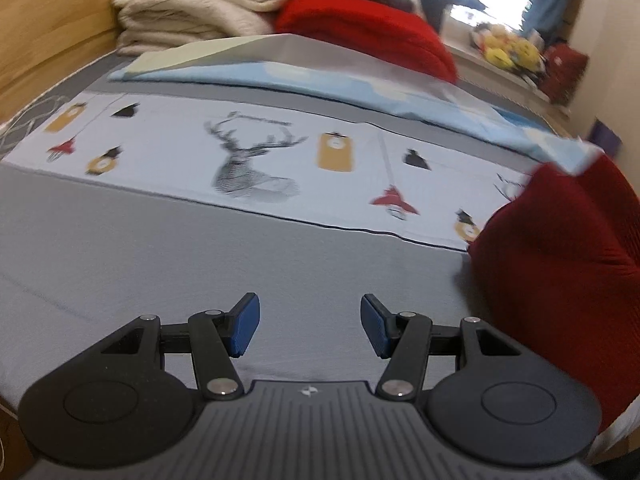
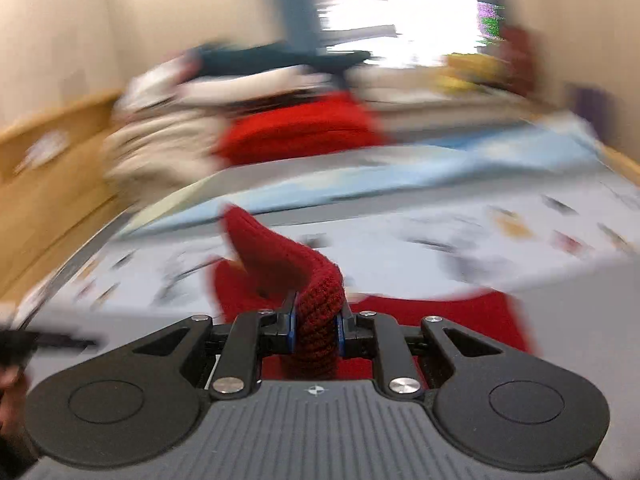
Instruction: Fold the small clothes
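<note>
Now the right gripper [image 2: 316, 326] pinches the red knit [image 2: 280, 264] in its jaws; carry that edge across evenly while the left gripper [image 1: 310, 330], jaws wide and empty, pins the far side.

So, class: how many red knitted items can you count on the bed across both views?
2. One red knit is clamped in the right gripper, near the bed's front; in the left view it hangs at the right. Another red knit lies at the back beside the cream blankets. Others may be hidden.
</note>
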